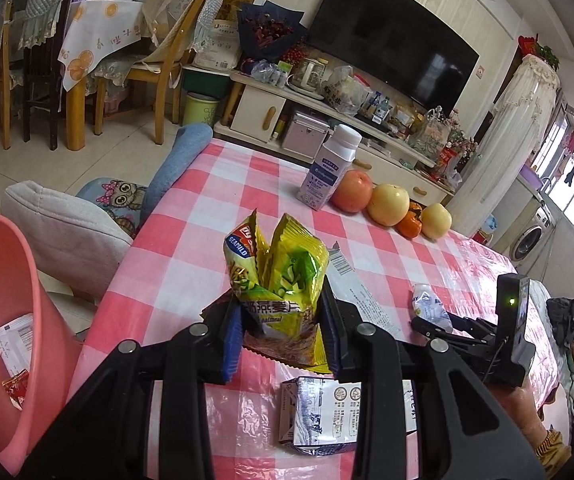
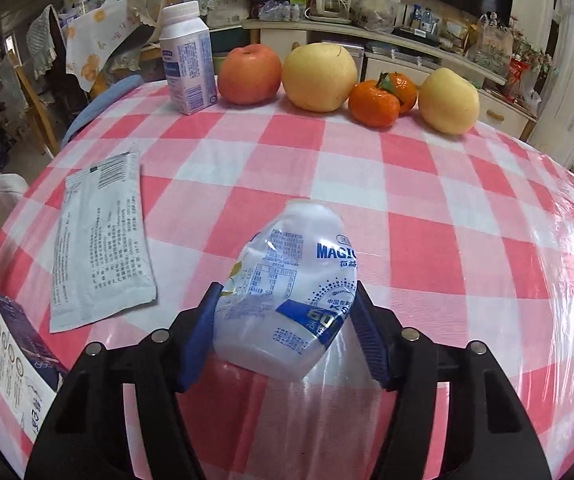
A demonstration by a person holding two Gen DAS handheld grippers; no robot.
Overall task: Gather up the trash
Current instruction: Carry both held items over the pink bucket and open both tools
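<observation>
My left gripper (image 1: 283,328): blue pads pressed in on both sides of one crumpled yellow-green oatmeal snack bag (image 1: 277,280), clamped, bag standing up between the fingers over the table.

My right gripper (image 2: 285,320): closed around one squashed white plastic drink bottle with blue print (image 2: 293,296), pads against its sides, neck pointing away from me.

Trash I count on the pink-and-white checked tablecloth (image 2: 427,248): one flat white foil sachet with printed text (image 2: 101,240), lying to the left of the bottle, apart from it; one small white-and-blue drink carton (image 1: 319,416) on its side, just below the left gripper.

At the far edge, one upright white milk carton with a screw cap (image 2: 187,60), then a row of fruit beside it: one red apple (image 2: 250,74), two yellow pears (image 2: 319,76) (image 2: 449,102), two tangerines (image 2: 375,102) touching each other between the pears.

One pink plastic bin (image 1: 11,320) off the table's left side, tilted toward me; I see two wrappers inside.
</observation>
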